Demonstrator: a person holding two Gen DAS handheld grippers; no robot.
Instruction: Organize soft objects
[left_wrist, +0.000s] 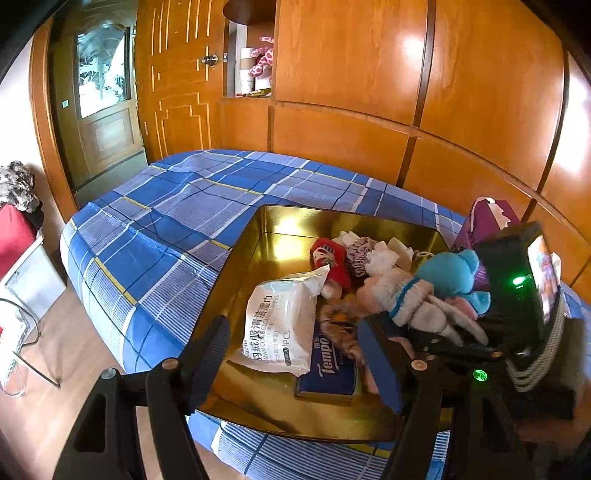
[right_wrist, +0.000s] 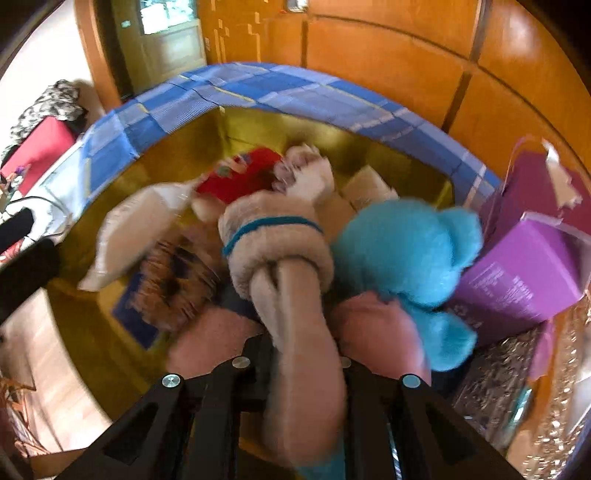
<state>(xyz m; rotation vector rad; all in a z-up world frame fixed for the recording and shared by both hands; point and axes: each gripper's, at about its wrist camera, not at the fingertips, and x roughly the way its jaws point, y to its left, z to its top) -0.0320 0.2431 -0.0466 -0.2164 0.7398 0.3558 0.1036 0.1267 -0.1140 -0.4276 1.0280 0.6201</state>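
Right gripper (right_wrist: 295, 354) is clamping one cream plush (right_wrist: 280, 258) over my gold tray (right_wrist: 74, 295), fingertips hidden; left gripper (left_wrist: 295, 343) is gaping, empty; blur is smearing everything nearby.

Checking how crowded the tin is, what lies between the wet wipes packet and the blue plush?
In the left wrist view, a cream sock bundle lies between wipes packet and blue plush.

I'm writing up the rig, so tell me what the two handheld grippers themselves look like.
Both are matte black. The left gripper has angular frame arms with cut-out slots, silver and brass-coloured pivot pins, and dark ribbed pads on its fingers. The right gripper has the same black slotted arms with round silver pins. Seen from the left wrist, its boxy black body carries two green lights and a small lit screen. No sleeves show.
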